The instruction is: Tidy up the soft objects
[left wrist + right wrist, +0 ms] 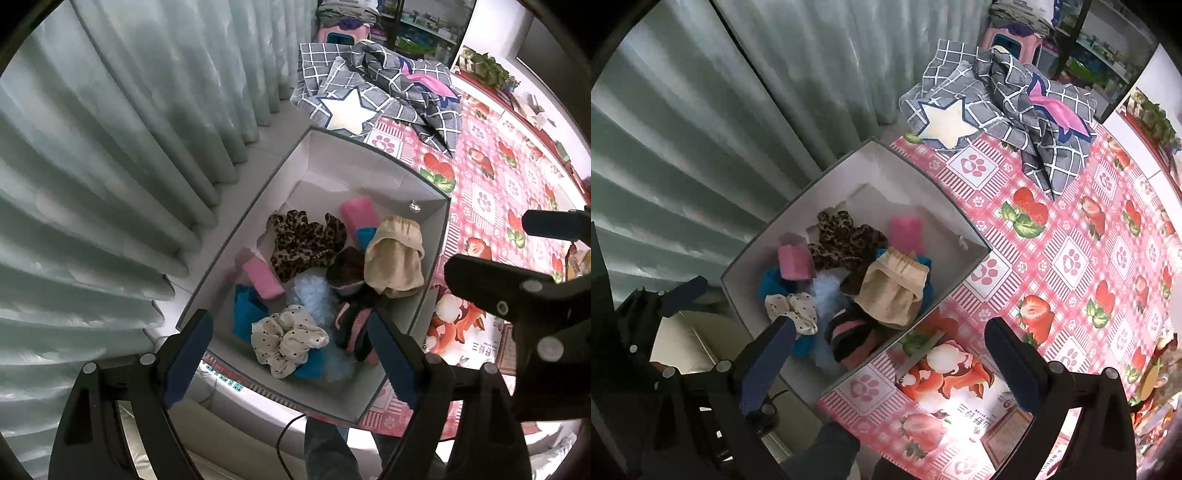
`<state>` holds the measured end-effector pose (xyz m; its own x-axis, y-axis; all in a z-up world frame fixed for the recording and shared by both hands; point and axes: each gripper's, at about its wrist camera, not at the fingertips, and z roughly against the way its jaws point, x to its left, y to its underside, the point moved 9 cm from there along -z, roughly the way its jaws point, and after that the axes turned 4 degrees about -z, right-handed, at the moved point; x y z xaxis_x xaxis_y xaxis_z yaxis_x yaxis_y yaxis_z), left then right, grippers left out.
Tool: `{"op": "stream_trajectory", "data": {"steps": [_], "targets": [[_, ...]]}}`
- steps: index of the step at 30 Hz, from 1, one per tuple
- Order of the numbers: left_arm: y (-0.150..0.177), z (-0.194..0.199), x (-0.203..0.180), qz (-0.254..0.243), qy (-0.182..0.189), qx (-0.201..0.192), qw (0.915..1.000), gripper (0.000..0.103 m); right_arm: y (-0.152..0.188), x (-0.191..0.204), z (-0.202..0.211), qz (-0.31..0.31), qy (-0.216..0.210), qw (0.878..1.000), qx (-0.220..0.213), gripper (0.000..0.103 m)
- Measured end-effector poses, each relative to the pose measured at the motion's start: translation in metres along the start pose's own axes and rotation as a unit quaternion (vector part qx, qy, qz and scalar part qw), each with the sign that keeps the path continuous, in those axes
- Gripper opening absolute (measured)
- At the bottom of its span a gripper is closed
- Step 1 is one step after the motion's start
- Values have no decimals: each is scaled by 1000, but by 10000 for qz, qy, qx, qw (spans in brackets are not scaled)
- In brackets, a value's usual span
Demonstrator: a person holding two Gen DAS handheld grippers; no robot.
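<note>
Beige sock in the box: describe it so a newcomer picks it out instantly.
Find the grey-rimmed white box on the strawberry tablecloth. The beige sock lies on top of the pile against the wall nearest the tablecloth. It is the only plain tan piece, with a ribbed cuff.

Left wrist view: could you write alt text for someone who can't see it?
An open white cardboard box holds soft items: a leopard-print scrunchie, a beige folded cloth and a cream polka-dot scrunchie. The left gripper hangs above it, jaws open and empty.

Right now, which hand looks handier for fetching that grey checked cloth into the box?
Probably the right: the right gripper hangs open over the tablecloth side, nearer the checked cloth; the left gripper hangs over the box.
</note>
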<state>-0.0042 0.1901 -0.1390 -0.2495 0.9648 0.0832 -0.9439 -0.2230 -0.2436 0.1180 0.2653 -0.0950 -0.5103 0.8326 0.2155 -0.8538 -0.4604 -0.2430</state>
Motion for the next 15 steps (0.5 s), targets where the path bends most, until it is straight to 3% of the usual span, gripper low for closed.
{"op": "stream_trajectory", "data": {"steps": [11, 15], "targets": [[6, -4, 1, -30, -1, 77, 10000, 88, 5, 3, -5, -41, -25, 10000, 74, 103], [4, 1, -3, -173, 102, -152, 9997, 88, 7, 3, -7, -64, -43, 9999, 88, 103]]}}
